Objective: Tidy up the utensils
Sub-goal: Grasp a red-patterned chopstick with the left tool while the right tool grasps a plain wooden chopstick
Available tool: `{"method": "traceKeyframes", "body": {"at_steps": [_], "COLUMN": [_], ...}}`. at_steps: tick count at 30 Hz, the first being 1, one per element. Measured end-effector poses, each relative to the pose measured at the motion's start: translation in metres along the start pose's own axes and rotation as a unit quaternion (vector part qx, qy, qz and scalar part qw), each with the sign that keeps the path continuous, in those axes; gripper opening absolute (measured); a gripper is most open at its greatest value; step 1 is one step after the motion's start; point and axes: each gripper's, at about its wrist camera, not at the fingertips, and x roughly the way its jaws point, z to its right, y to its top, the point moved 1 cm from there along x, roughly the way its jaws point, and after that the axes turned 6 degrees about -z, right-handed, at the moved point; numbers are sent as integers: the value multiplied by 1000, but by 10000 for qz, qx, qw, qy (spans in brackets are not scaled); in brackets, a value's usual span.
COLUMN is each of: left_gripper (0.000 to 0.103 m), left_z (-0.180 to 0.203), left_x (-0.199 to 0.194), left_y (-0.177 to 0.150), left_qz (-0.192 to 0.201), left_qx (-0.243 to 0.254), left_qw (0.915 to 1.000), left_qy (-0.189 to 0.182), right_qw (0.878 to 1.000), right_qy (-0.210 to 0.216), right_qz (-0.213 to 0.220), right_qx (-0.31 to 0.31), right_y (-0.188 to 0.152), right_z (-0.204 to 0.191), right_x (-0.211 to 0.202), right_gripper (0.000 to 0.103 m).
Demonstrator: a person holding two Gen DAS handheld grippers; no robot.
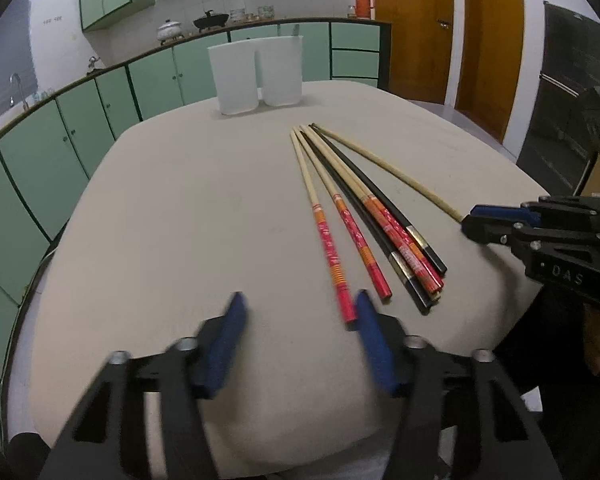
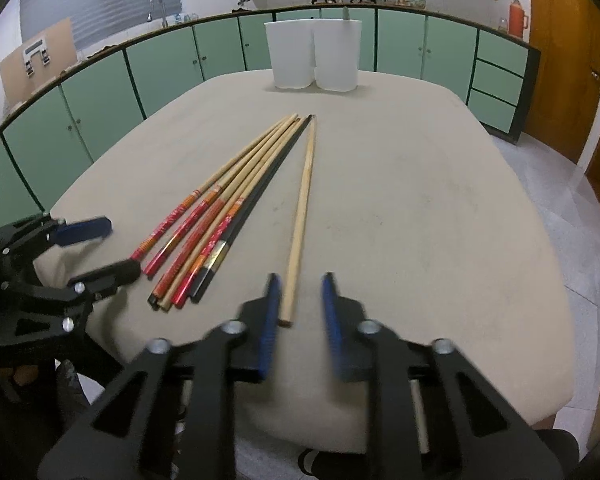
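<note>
The broad beige cloth-covered table [image 2: 440, 200] is soft-looking, and that seems the first worry: a thin stick lying flat on it gives little to get under, so a pinch may skid it or drag it toward the near edge, which is close. At the far end stand two white plastic holder bins [image 2: 314, 54] side by side, touching, well apart from the sticks; something grey pokes up from the right-hand one, too small to name. I'd guess a long stick carried level could knock their rims or tip them. Between bins and grippers nothing stands in the way. The fanned bundle of red-patterned bamboo and black lacquered chopsticks [image 1: 364, 208] lies in the middle, tips meeting toward the bins, several overlapping, so grabbing one may roll its neighbours. The right gripper [image 2: 302, 300] is spread wide, its blue pads [image 2: 272, 312] either side of the butt of the single plain pale bamboo chopstick [image 2: 304, 200], which lies just beside the bundle; the left pad looks nearly against it, and closing off-centre could flick it sideways. The left gripper [image 1: 300, 332] is likewise spread, holding nothing, one pad right at the end of the outermost red chopstick. Both grippers sit near each other and could collide.
</note>
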Motion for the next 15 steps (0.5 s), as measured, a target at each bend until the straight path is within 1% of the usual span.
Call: {"method": "traceKeyframes", "body": {"at_steps": [1, 2, 3, 4, 6, 8, 9, 11, 12, 13, 15], "left_gripper": [39, 36, 28, 20, 10, 8, 8, 7, 7, 7, 8], "left_z": [-2, -3, -4, -5, -8, -14, -17, -21, -24, -25, -24], "left_x": [1, 3, 5, 7, 11, 14, 15, 14, 13, 13, 13], "left_y": [2, 4, 6, 8, 12, 14, 15, 14, 13, 13, 12], "left_qz": [6, 27, 44, 67, 109, 156, 170, 216, 245, 225, 191], "left_qx": [-51, -126, -164, -211, -388, -640, -726, -877, -945, -953, -878], "left_qw": [10000, 9999, 9998, 9998, 9990, 9972, 9963, 9943, 9932, 9932, 9938], "left_qy": [-13, -34, -33, -4, 169, 347, 432, 561, 629, 623, 652], "right_qw": [10000, 10000, 9999, 9998, 9991, 9973, 9963, 9952, 9954, 9956, 9963], "right_qy": [-13, -25, -60, -115, -343, -607, -668, -749, -726, -714, -639], "right_qz": [15, 36, 55, 77, 121, 152, 162, 204, 210, 213, 230], "right_qx": [56, 82, 111, 122, 198, 373, 514, 599, 585, 568, 529], "right_y": [1, 1, 1, 1, 1, 0, 0, -1, -1, -2, -3], "right_z": [1, 1, 1, 0, 1, 5, 9, 11, 10, 10, 8], "right_x": [0, 0, 1, 1, 0, 0, 1, 0, 0, 0, 0], "right_gripper": [6, 6, 6, 6, 6, 6, 6, 6, 6, 7, 9]}}
